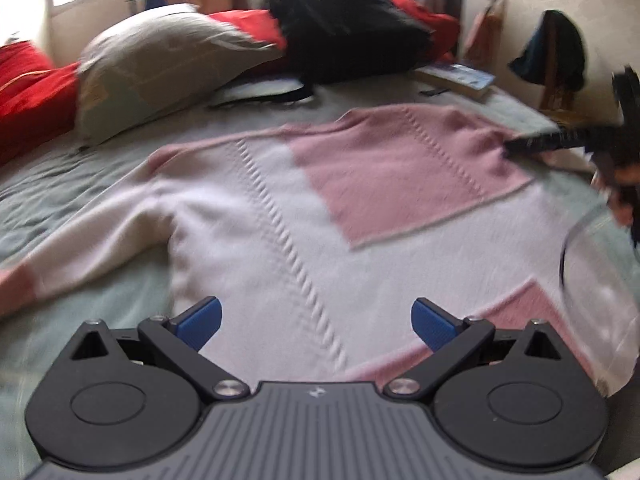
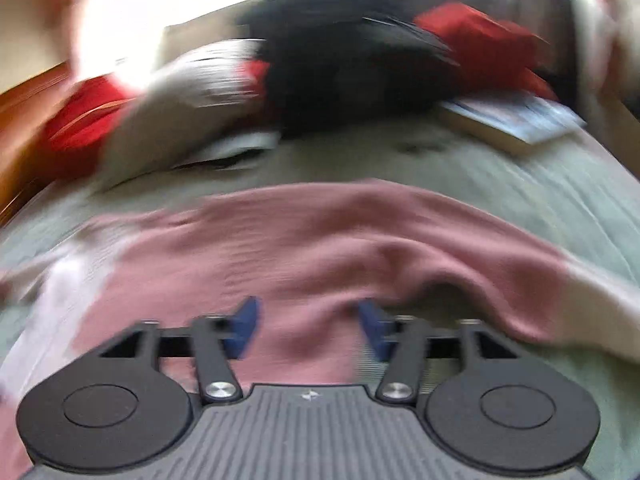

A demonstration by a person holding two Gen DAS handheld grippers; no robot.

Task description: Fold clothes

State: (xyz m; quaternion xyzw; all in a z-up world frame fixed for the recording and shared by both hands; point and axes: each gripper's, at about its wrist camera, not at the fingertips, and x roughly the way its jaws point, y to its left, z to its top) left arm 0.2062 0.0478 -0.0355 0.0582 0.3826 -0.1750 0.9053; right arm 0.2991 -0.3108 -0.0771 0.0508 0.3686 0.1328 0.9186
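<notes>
A pink and white knit sweater (image 1: 280, 208) lies spread flat on a pale green bed sheet (image 1: 100, 300). One sleeve reaches toward the lower left, and a pink panel lies folded over the upper right. My left gripper (image 1: 318, 326) hovers open above the white lower body, with nothing between its blue fingers. In the left wrist view my right gripper (image 1: 520, 146) touches the pink fabric's far right edge. In the blurred right wrist view, my right gripper (image 2: 308, 328) stands partly open, with rumpled pink sweater (image 2: 320, 240) between its fingers.
A grey pillow (image 1: 160, 68), red cushions (image 1: 28, 88) and a black backpack (image 1: 344, 24) line the head of the bed. A book (image 1: 456, 76) lies past the sweater at the upper right. A hand (image 1: 628, 184) holds the right gripper at the right edge.
</notes>
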